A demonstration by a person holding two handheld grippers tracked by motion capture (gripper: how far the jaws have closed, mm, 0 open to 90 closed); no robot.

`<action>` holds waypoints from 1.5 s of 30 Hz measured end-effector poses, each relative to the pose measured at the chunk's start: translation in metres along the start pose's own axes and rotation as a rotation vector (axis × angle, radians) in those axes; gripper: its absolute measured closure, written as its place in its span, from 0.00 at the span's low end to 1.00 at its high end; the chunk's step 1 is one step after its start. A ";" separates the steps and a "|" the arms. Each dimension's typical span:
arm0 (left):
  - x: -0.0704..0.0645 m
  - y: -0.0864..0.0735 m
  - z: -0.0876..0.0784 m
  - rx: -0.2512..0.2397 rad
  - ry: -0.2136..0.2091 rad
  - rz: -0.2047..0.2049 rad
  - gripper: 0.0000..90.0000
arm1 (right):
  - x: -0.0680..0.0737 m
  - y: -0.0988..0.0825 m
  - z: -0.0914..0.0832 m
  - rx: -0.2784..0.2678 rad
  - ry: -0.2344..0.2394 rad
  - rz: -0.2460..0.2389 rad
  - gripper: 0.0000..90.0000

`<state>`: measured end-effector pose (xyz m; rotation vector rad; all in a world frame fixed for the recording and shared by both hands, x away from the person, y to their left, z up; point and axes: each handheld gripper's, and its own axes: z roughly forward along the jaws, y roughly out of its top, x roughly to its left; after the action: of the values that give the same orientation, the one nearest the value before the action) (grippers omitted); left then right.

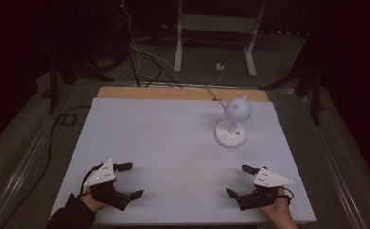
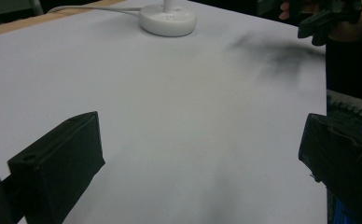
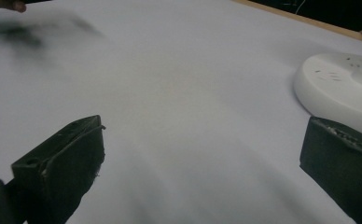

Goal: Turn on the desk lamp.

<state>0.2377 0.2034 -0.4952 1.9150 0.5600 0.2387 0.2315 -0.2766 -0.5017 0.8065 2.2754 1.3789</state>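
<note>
lamp [image 1: 234, 121] ahead of the right gripper [image 1: 240, 182], both sets of jaws wide and empty.
it stands upright on its round base toward the far right of the counter [image 1: 164, 143], cord trailing off the back edge; the right gripper is much nearer it than the left gripper [image 1: 128, 180], well apart across the near edge.

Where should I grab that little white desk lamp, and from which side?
Probably the thin stem between the lamp's round base and its globe head. Base and head both look too wide and rounded for two jaws. Come in level from the near right with the right gripper, which is nearest and open; the cord trails off the far side.
</note>
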 end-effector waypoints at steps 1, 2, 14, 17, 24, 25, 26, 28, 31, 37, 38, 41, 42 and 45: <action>0.000 0.000 0.000 0.003 0.001 0.002 0.00 | 0.001 0.000 0.000 0.003 0.008 0.001 0.00; 0.000 0.000 0.000 0.003 0.001 0.002 0.00 | 0.001 0.000 0.000 0.000 0.010 -0.003 0.00; -0.001 0.000 0.000 0.003 -0.009 0.002 0.00 | 0.008 0.004 0.001 0.035 0.029 -0.026 0.00; -0.002 0.000 0.000 0.005 -0.006 0.004 0.00 | 0.011 0.005 0.003 0.052 0.043 -0.024 0.00; -0.002 -0.001 0.000 0.008 -0.008 0.005 0.00 | 0.015 0.010 0.002 0.054 0.067 -0.015 0.00; -0.003 0.000 -0.001 0.007 -0.010 0.006 0.00 | 0.016 0.011 0.002 0.057 0.073 -0.015 0.00; -0.003 0.000 -0.001 0.007 -0.010 0.006 0.00 | 0.016 0.011 0.002 0.057 0.073 -0.015 0.00; -0.002 0.000 0.000 0.004 -0.010 0.001 0.00 | 0.018 0.014 0.002 0.057 0.084 -0.012 0.00; -0.002 0.000 0.000 0.006 -0.012 0.004 0.00 | 0.021 0.020 0.002 0.060 0.100 -0.011 0.00; -0.002 0.000 0.000 0.006 -0.011 0.003 0.00 | 0.020 0.031 0.001 0.046 0.108 -0.014 0.00; -0.002 0.000 0.000 0.005 -0.011 0.001 0.00 | 0.020 0.032 0.001 0.043 0.106 -0.016 0.00; -0.002 -0.001 0.001 0.005 -0.012 0.001 0.00 | 0.018 0.037 0.002 0.034 0.109 -0.010 0.00; -0.002 -0.001 0.001 0.007 -0.012 0.001 0.00 | 0.018 0.037 0.002 0.034 0.109 -0.010 0.00; -0.002 0.000 0.000 0.002 -0.013 0.000 0.00 | 0.015 0.042 0.001 0.025 0.103 -0.009 0.00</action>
<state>0.2357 0.2021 -0.4954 1.9175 0.5520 0.2257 0.2324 -0.2514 -0.4654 0.7484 2.3753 1.4211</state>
